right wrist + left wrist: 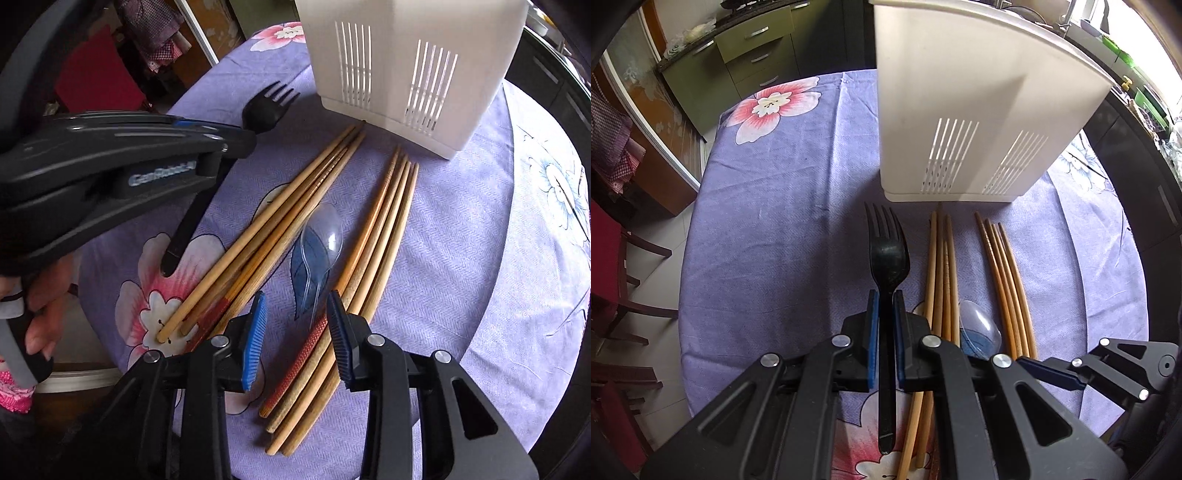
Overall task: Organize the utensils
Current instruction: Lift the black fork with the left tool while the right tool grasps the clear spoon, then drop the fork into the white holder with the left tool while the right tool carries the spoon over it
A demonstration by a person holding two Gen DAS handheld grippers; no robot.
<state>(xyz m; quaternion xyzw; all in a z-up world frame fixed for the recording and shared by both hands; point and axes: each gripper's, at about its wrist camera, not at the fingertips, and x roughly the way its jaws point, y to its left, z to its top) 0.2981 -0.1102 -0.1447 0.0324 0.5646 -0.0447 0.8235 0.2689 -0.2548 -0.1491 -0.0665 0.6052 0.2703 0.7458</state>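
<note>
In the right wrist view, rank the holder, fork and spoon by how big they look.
1. Holder, clearly largest.
2. Fork, though the left gripper, shut on it, hides its middle.
3. Spoon, smallest; it lies nearer the camera than the fork's head, so the true gap is unsure.

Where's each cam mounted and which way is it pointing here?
Left wrist: on the left gripper, looking along its fingers, shut on the black fork, toward the white holder; right gripper at the right edge.
Right wrist: on the open right gripper, above the clear spoon and chopsticks; left gripper and hand at left.
Shared: fork, chopsticks, spoon, holder, purple tablecloth.
</note>
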